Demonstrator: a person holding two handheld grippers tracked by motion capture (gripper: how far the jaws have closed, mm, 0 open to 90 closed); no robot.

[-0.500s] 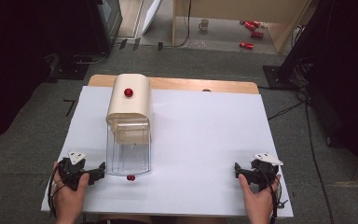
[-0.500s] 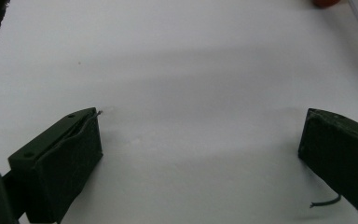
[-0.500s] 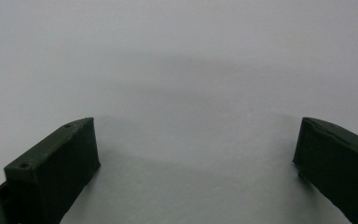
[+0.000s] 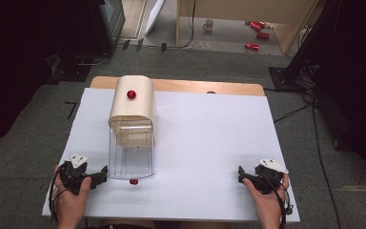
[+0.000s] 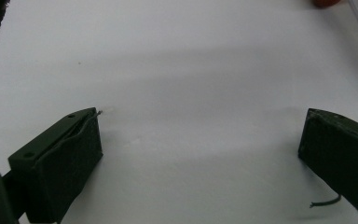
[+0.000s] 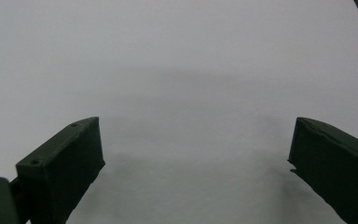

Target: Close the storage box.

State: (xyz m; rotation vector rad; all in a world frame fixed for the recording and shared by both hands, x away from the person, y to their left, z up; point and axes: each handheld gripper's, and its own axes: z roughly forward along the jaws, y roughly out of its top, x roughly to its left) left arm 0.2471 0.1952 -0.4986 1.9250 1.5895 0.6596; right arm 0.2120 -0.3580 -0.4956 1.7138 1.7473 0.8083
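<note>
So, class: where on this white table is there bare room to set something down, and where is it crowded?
Free: the wide patch between the box and the right claw, up to the far edge. Crowded: the near left, where the left claw, box and red ball sit close.

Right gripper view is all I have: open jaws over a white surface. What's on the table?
Observer: A clear box with a beige cover stands left of centre, well apart from the right gripper.
Operator: Where's the other gripper?
Observer: The left gripper rests beside the box's near end, jaws open, nothing between them.
Operator: Anything small near it?
Observer: A red knob at the box's near edge, just ahead of those jaws.
</note>
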